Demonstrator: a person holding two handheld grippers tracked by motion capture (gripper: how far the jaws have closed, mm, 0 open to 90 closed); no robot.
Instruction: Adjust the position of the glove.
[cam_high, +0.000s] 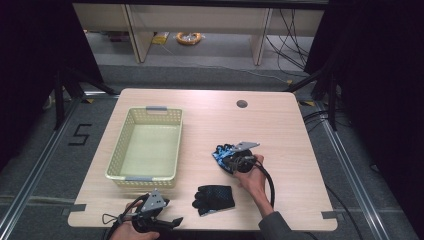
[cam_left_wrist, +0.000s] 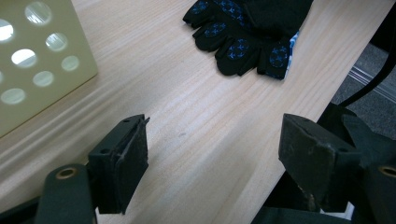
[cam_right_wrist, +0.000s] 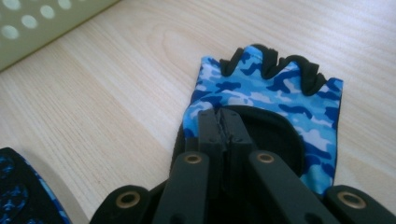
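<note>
pale wood table (cam_high: 280, 130), grey floor (cam_high: 210, 75) behind

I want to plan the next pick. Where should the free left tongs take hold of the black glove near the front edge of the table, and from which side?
Probably at the cuff end of the black glove. It lies flat, its short fingers pointing toward the basket. The open left tongs could come from above and pinch up a fold there.

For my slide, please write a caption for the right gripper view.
Right gripper shut on the blue camouflage glove on the wooden table.
</note>
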